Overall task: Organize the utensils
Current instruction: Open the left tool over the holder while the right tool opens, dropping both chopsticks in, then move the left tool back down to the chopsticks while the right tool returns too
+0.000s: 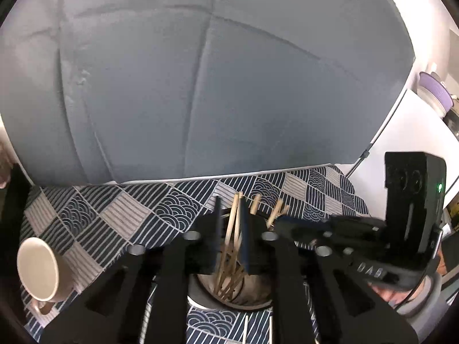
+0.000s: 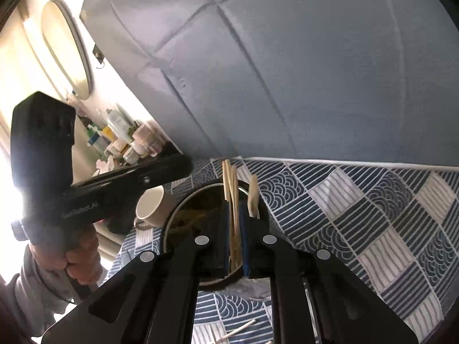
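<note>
1. Right now, nearest each lens, both tools are clamped: the left gripper [image 1: 231, 229] pinches a small bundle of wooden chopsticks [image 1: 233, 223], and the right gripper [image 2: 235, 229] pinches its own chopstick bundle [image 2: 233, 200], sticks upright between the pads.

2. Just below sits the round holder [image 1: 229, 301], dark-rimmed; more chopsticks lean inside it, tips fanning above the rim. Both bundles hang over its mouth.

3. On the patterned cloth [image 2: 387, 215], loose sticks [image 2: 238, 329] lie near the bottom edge, outside the holder.

4. Off to the left-hand side, a cream mug [image 1: 40, 269] stands on the cloth, well apart from the holder in the left view.

5. Risk, as a judgement: with both grippers crowding one opening, they could knock each other or snag the leaning sticks, tipping them out. A loose pinch could let thin sticks slide and skew.

6. Behind everything, a blue-grey padded panel [image 1: 200, 86] fills the background.

7. Hard to tell: the holder's base and depth, hidden by fingers, and the exact stick count.
</note>
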Tool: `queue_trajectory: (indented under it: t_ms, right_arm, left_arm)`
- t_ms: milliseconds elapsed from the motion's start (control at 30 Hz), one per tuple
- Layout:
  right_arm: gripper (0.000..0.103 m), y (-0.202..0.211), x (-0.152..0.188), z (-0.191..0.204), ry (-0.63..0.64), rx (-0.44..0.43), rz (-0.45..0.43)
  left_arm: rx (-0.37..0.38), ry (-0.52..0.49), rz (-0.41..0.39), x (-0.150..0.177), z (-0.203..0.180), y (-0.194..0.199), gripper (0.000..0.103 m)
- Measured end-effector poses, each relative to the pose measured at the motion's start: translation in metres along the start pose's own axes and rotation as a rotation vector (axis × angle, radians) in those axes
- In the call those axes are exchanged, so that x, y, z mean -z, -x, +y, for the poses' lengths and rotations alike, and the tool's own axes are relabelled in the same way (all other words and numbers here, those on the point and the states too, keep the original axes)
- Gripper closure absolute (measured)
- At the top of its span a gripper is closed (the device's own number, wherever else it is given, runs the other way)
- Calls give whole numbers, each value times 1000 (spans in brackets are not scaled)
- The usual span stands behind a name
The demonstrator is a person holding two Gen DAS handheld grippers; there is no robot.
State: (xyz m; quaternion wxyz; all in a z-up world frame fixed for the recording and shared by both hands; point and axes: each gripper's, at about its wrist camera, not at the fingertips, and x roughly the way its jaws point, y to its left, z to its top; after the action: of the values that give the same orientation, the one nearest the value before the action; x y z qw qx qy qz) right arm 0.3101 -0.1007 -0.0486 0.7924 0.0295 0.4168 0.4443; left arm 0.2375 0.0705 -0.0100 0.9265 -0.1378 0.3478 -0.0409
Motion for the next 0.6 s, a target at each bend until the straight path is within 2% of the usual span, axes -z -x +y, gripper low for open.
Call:
queue_trajectory:
  t_ms: [33,133,233,300,367,433,467,533,567,600]
  right_arm:
    - [94,6,-1,2,8,2,-7]
    - [94,18,-4,9,32,12,-1]
    - [93,28,-6,14,55,59,-1]
    - [65,36,-6,14,37,76,-9]
    - [57,45,-3,15,38,104,-21]
    - [50,52,0,17,53,148,-15]
    - [43,54,2,17,56,170,-9]
    - [36,59,8,17,58,193,-1]
    - [28,61,12,16,53,203,4]
    - [25,62,16,14,48,216,12]
  left_arm:
    - [-7,-7,-9,0,-1,7,66]
    - [-20,-8,-3,2,0,18,53]
    - [-51,4,20,7,2,23,49]
    - [-49,17,30,11,2,27,41]
    - [-59,23,32,16,1,35,37]
    - [-73,14,36,21,0,40,28]
    - [-84,8,32,24,-1,44,28]
    - [-92,-9,41,31,-2,48,19]
    - [-98,-19,49,35,-3,49,18]
    - [-107,-28,51,39,-3,51,17]
